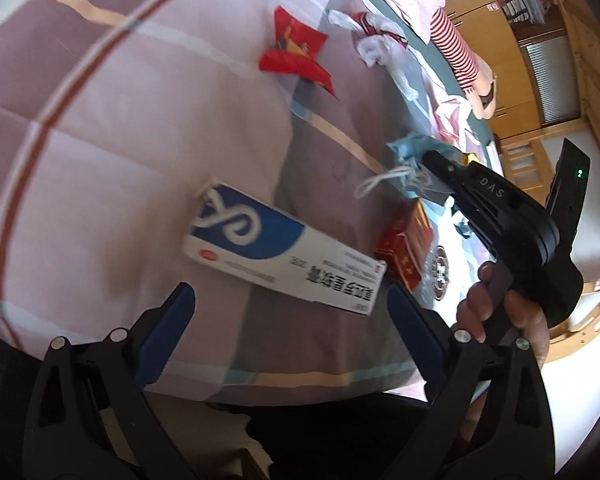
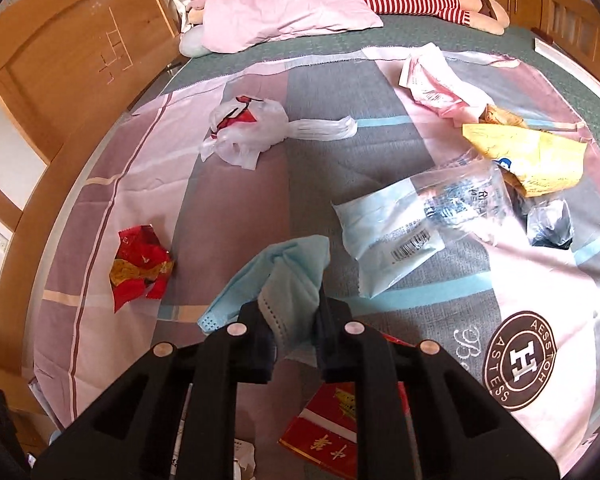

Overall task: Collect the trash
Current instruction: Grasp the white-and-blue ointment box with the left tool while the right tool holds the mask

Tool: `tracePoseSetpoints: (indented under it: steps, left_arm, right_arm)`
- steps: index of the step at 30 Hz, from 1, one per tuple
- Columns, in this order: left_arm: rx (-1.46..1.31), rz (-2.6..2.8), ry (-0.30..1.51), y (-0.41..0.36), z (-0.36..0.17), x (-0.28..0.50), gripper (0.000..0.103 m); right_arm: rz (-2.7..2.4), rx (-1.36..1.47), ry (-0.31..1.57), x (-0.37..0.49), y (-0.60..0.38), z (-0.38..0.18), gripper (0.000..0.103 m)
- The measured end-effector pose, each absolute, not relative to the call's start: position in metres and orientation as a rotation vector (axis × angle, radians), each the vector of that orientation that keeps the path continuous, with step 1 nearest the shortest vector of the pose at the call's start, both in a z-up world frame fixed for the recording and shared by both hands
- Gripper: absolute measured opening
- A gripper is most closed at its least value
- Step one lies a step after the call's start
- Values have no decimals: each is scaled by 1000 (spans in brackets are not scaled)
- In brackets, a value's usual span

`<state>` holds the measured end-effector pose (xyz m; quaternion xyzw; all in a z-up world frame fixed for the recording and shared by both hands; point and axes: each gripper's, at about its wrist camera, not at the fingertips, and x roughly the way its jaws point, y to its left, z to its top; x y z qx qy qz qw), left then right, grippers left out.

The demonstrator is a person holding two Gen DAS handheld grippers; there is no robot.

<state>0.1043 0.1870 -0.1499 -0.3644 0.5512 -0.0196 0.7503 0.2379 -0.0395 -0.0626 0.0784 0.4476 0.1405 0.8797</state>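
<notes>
My left gripper is open, its blue-padded fingers on either side of the near end of a white and blue ointment box lying on the bed quilt. My right gripper is shut on a blue face mask and holds it above the quilt; it also shows in the left wrist view with the mask hanging from it. A red cigarette pack lies under the right gripper and shows in the left wrist view.
Other litter on the quilt: a crumpled red wrapper, a white plastic bag, a clear mask packet, a yellow wrapper, a pink packet, a dark scrap. A pink pillow and wooden headboard lie beyond.
</notes>
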Motion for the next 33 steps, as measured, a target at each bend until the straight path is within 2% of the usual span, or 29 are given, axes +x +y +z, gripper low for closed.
tracePoseSetpoints:
  steps: [5,13,18,25,27,31,33]
  left_arm:
    - [-900,-53,1173,189,-165,115,96]
    - [-878,48,1073,192,-164,138,99]
    - [-688,150,1098,170,-161,153,99]
    - [-260,161,1163,127,-167,159,99]
    - [-241,169,1149,127,-167,158,92]
    - [-234,199,1117,141,-162,155,62]
    - [-254,195,1106,149,-160,154,56]
  right_arm:
    - [298,176,946,239,-40,-63,16]
    - [288,224,963,241,-51,-64,16]
    - [252,232,946,242,-62,-62,16]
    - [213,266,927,247,-82,-60,16]
    - [217,278,931,248,-84,-60,16]
    - [244,286,925,246,-83,-59,16]
    - [258,275,917,244,-79,-57,16]
